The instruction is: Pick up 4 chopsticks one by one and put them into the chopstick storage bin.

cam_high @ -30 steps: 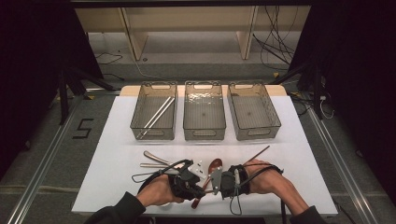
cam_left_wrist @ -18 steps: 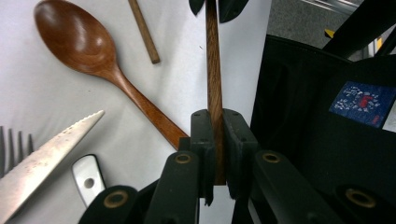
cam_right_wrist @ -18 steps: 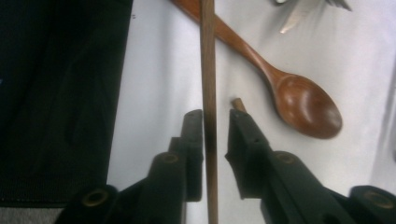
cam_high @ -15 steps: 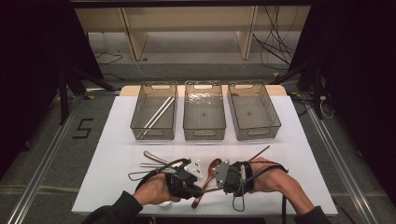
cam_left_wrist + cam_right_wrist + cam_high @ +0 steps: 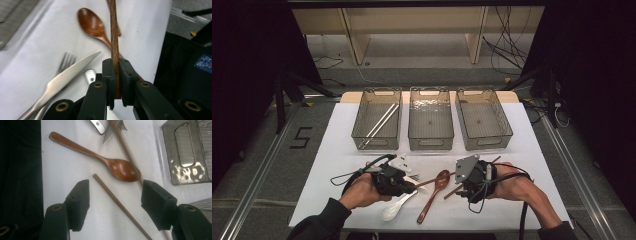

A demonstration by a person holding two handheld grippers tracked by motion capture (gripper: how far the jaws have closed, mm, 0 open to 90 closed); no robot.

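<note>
Chopstick [image 5: 114,37] clamped between left gripper [image 5: 115,75] fingers; right gripper [image 5: 113,195] fingers just opened wide.

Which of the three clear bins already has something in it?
The left bin: two pale chopsticks lie in it; the middle and right ones look empty.

white table [image 5: 337,150]: 3 bins [image 5: 430,119], wooden spoon [image 5: 435,191], white spoon [image 5: 394,208], chopstick [image 5: 120,203].

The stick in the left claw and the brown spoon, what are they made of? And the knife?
The stick looks like wood: brown, matt, with streaky grain along it. The brown spoon also looks wooden, but smoother and shinier, perhaps lacquered. The knife looks like metal: silvery grey with a dull, brushed shine.
</note>
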